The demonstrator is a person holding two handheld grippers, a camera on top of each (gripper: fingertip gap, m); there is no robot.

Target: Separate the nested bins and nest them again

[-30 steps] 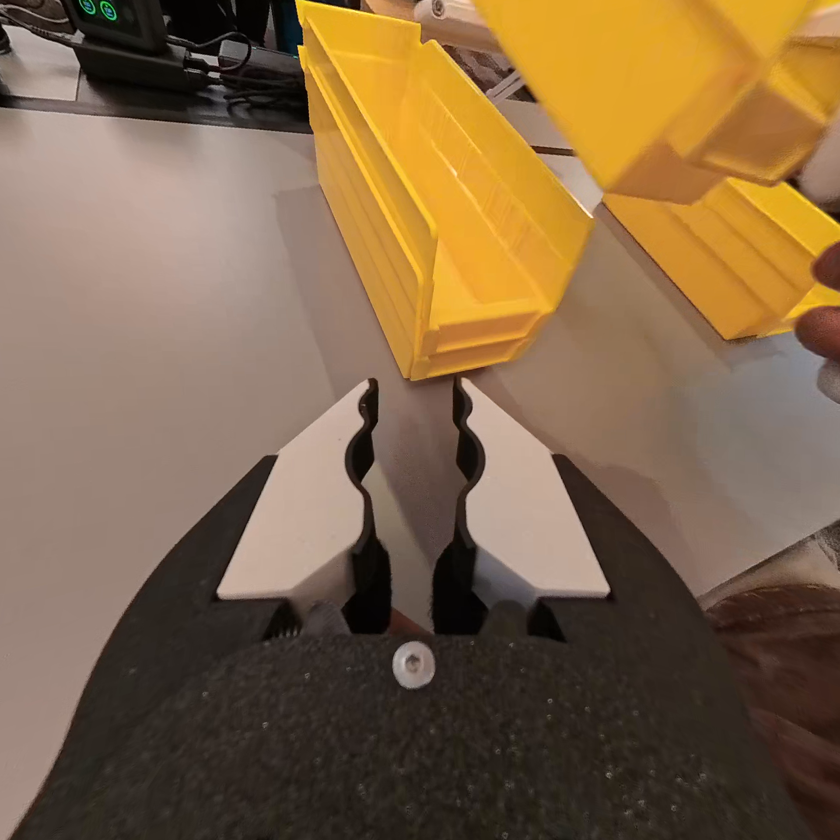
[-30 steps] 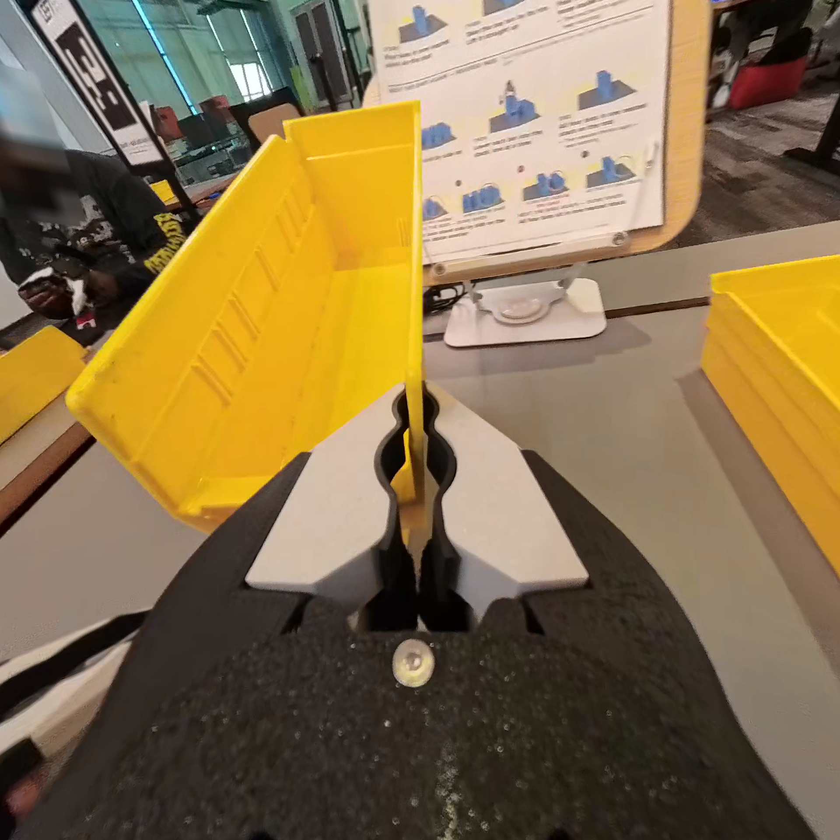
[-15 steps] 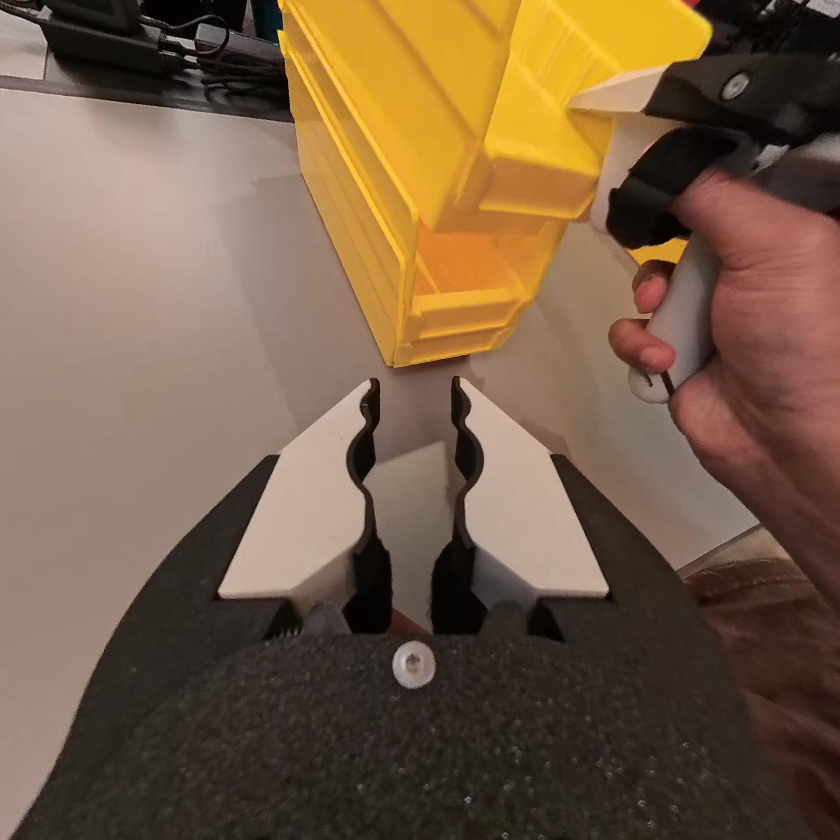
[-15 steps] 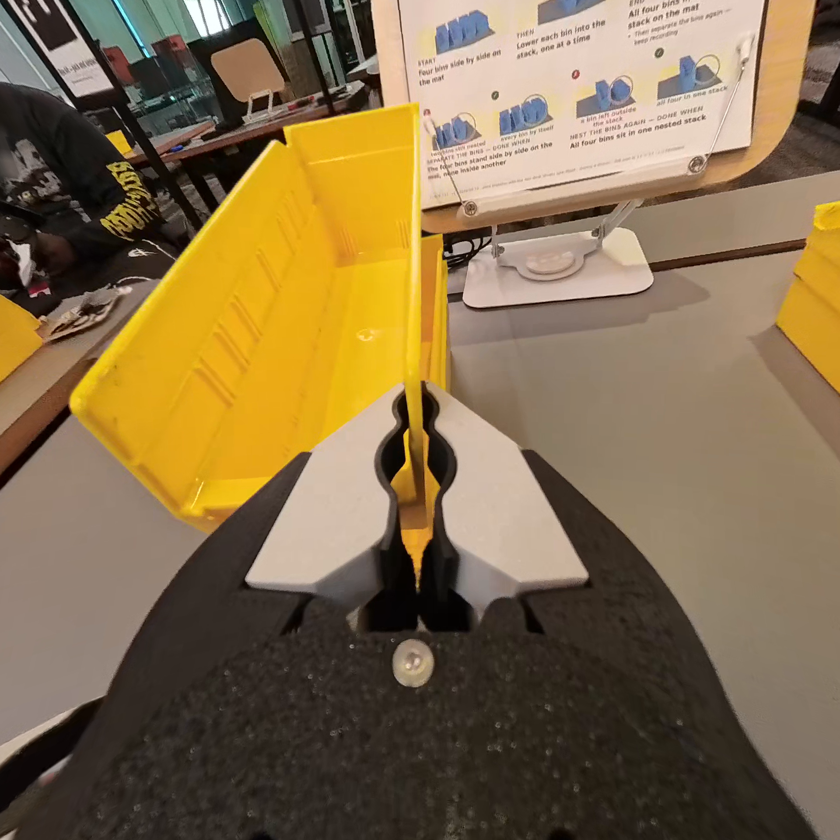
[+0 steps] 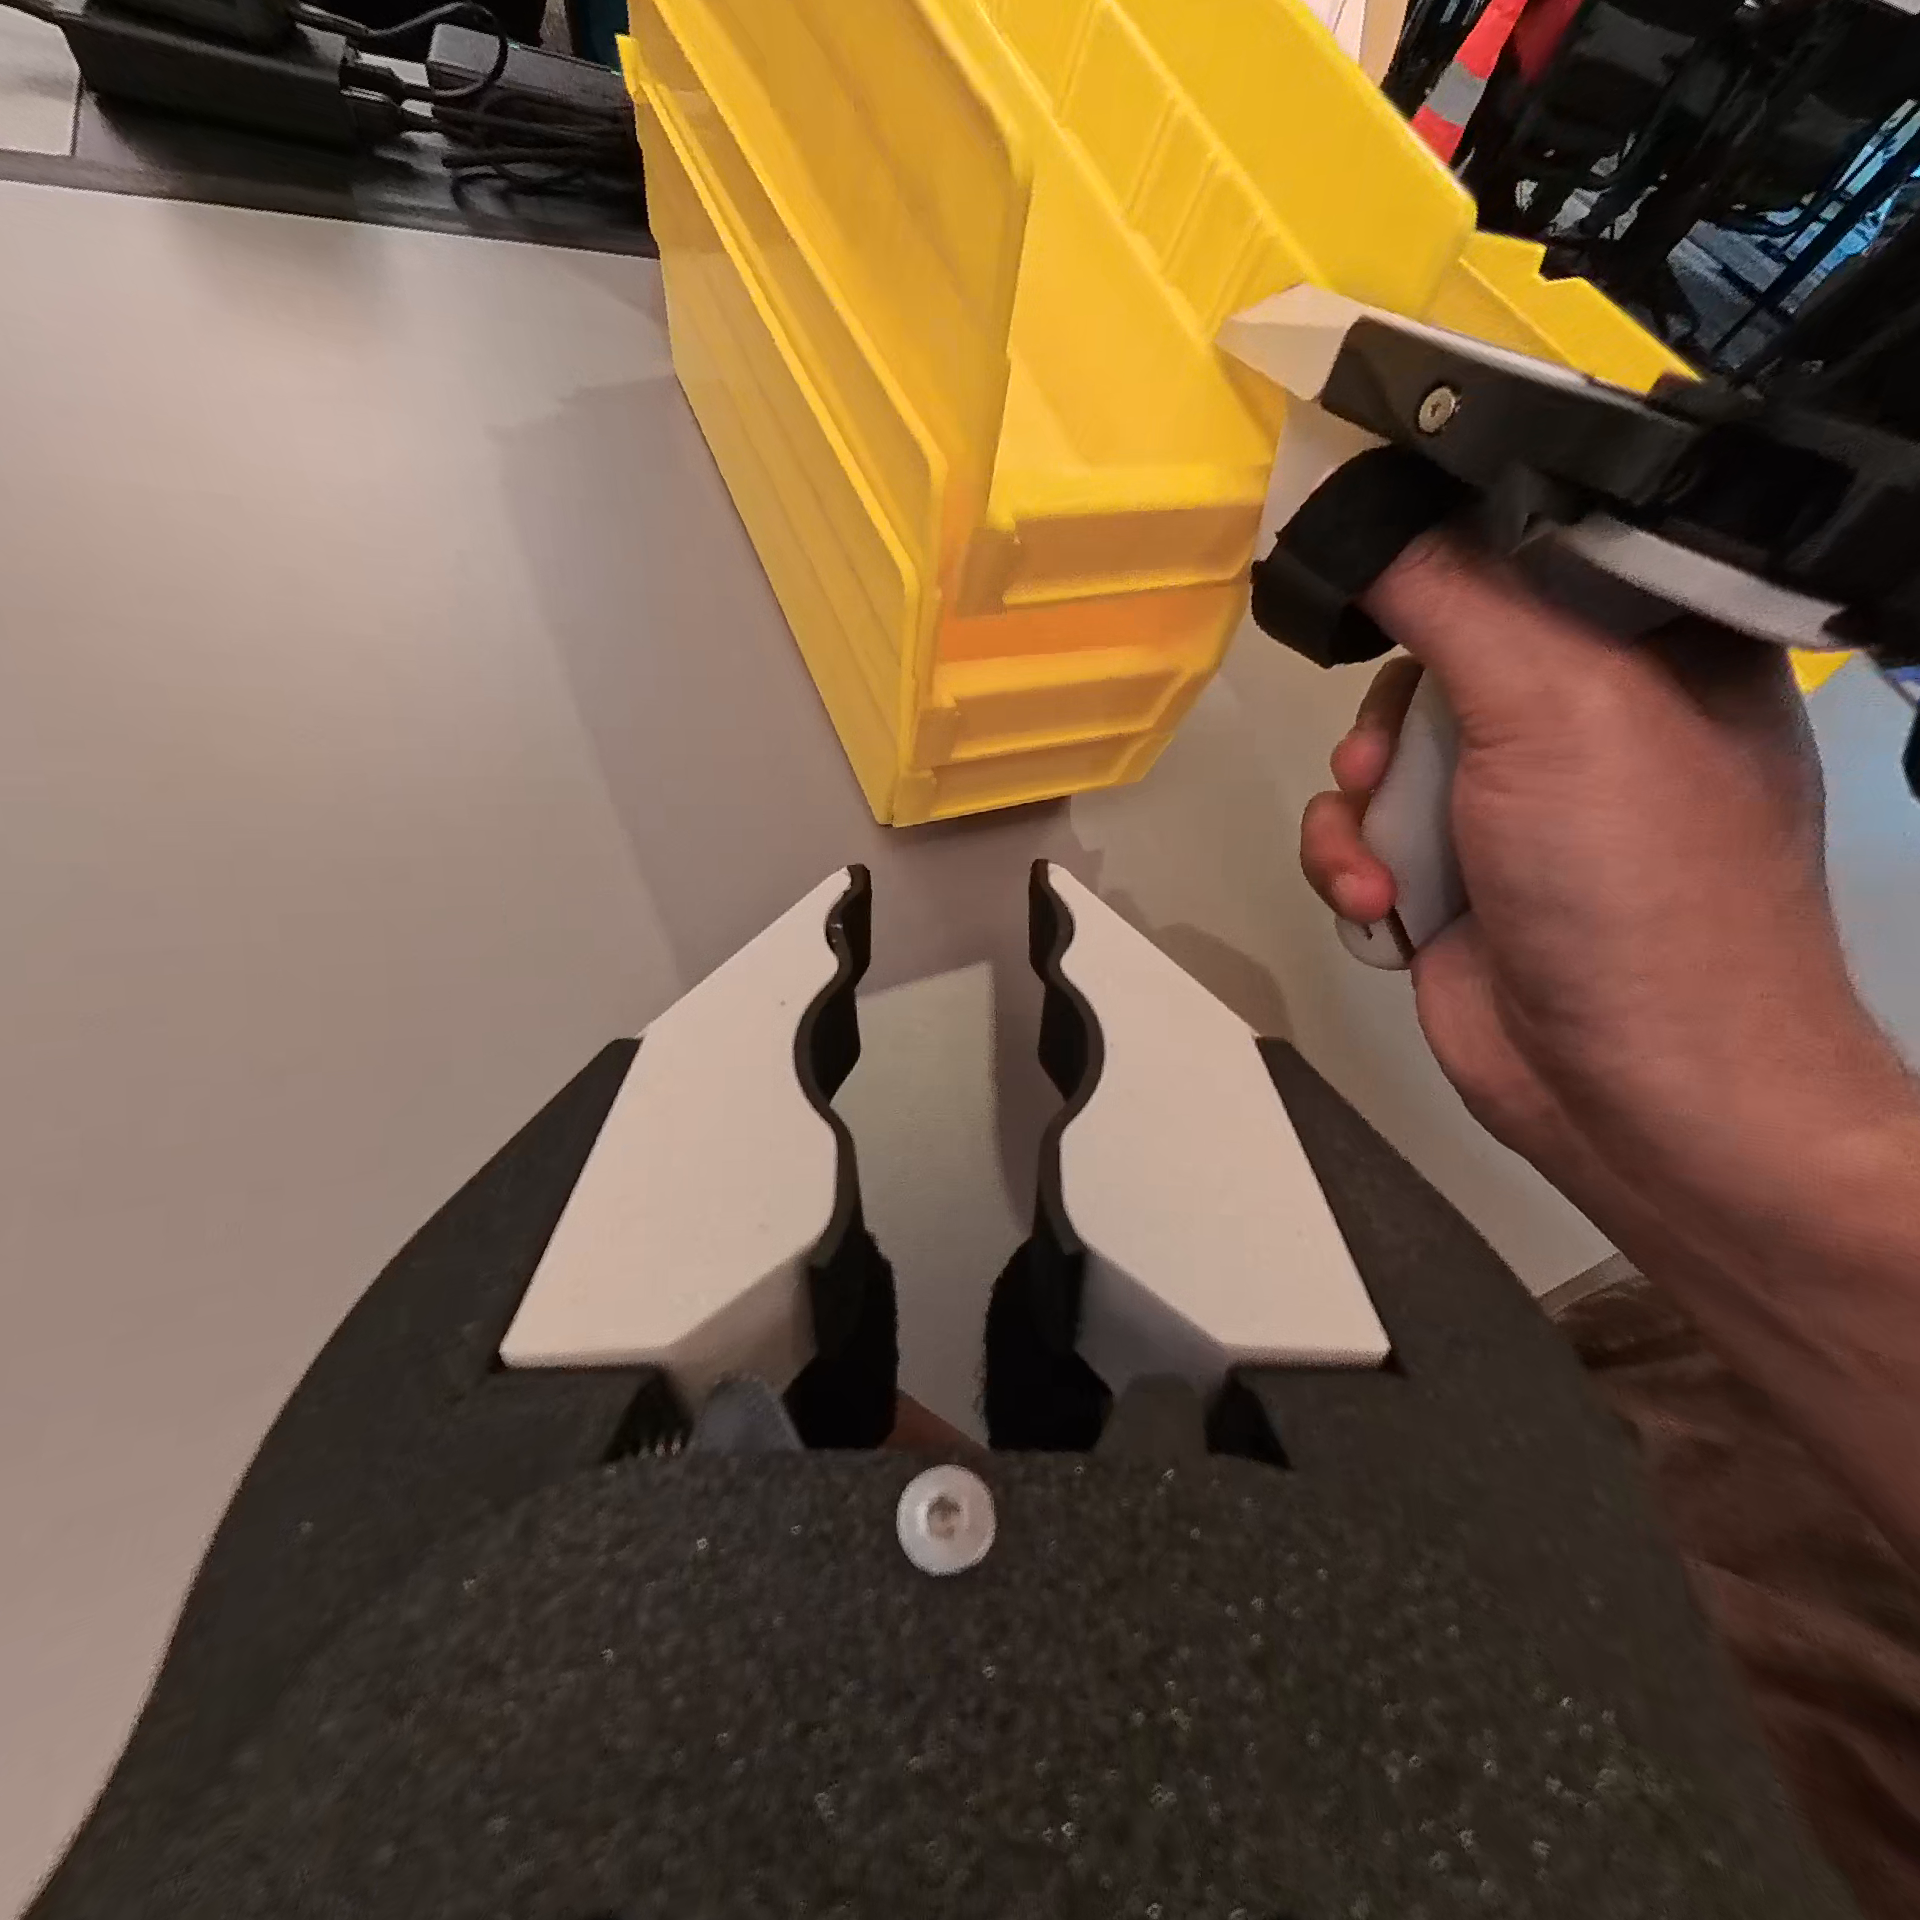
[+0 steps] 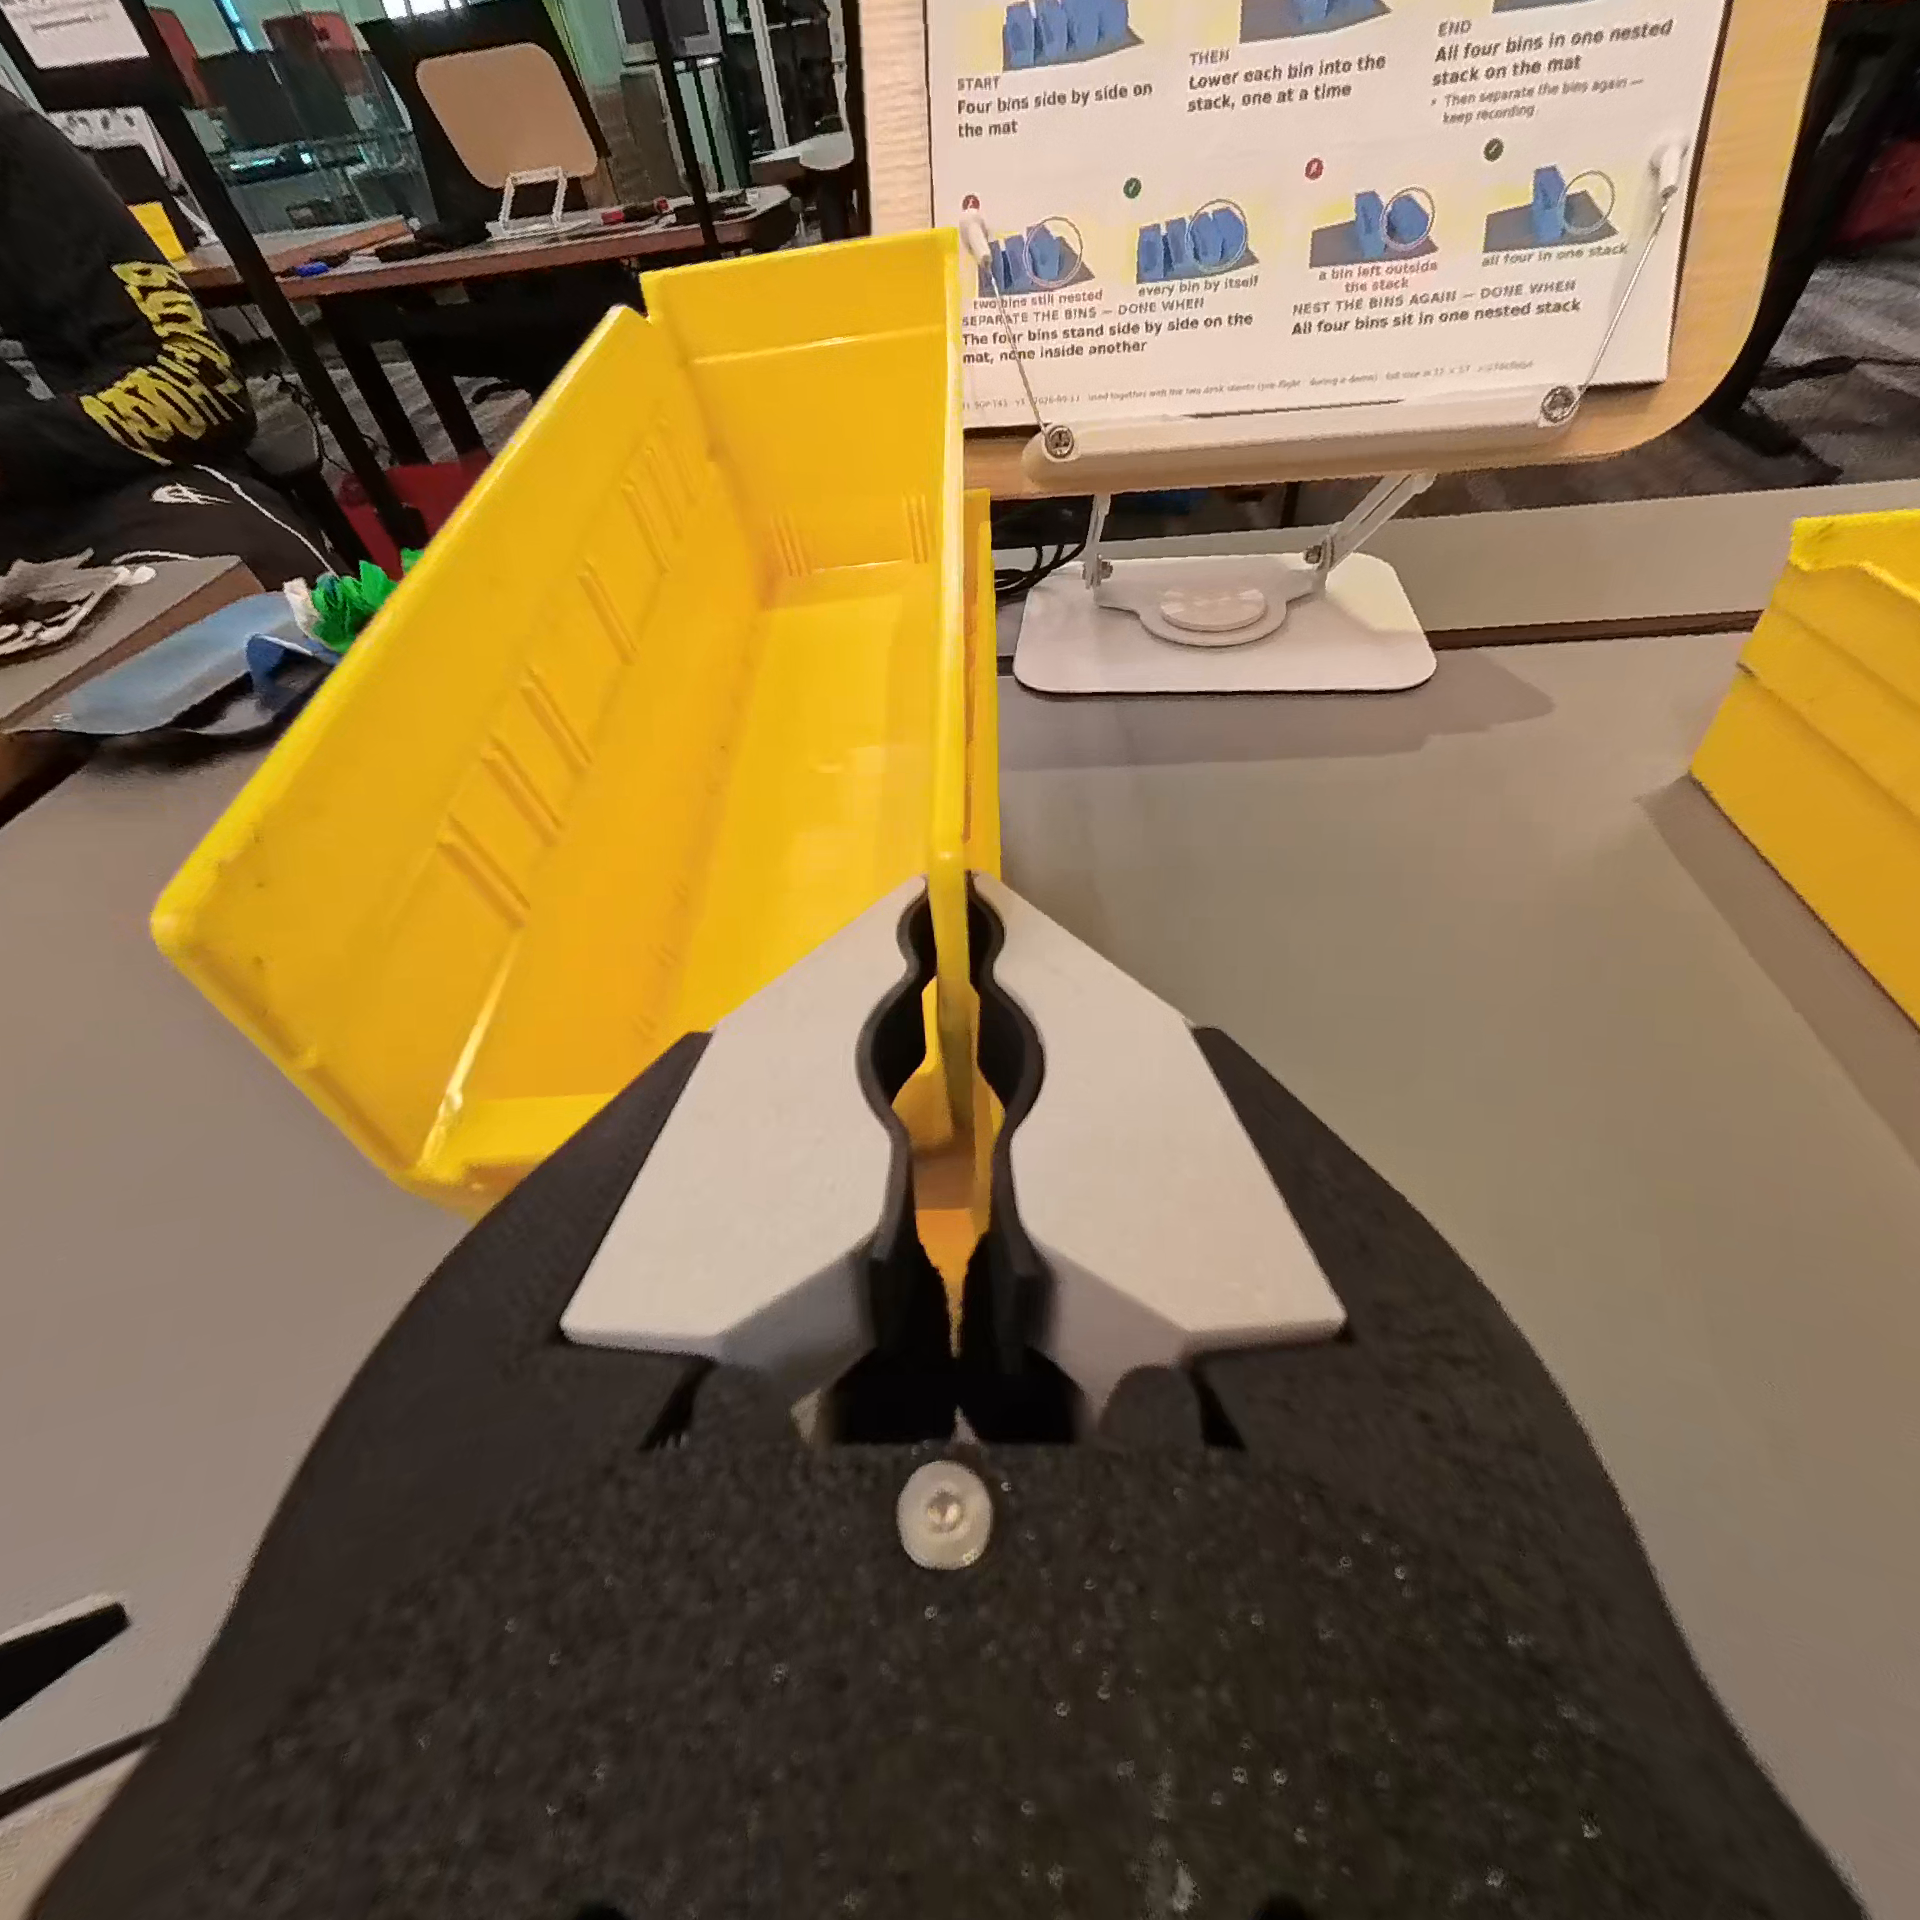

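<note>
My right gripper [image 6: 951, 894] is shut on the right side wall of a long yellow bin [image 6: 582, 790] and holds it tilted. In the left wrist view that held bin [image 5: 1143, 343] sits partly down inside a stack of nested yellow bins [image 5: 831, 540] on the grey table, its near end raised above the stack's front lips. The right gripper [image 5: 1278, 343] shows there, held by a hand [image 5: 1579, 852]. My left gripper [image 5: 948, 883] is open and empty, just in front of the stack's near end, above the table.
Another yellow bin [image 6: 1829, 748] stands at the right edge of the right wrist view. An instruction board on a white stand [image 6: 1226, 623] is at the table's back. Black cables and a charger [image 5: 312, 73] lie beyond the far edge. A seated person [image 6: 114, 395] is at left.
The right gripper has carried the held bin leftward and down over the stack, so it now sits partly inside it. My left gripper has stayed open in front of the stack.
</note>
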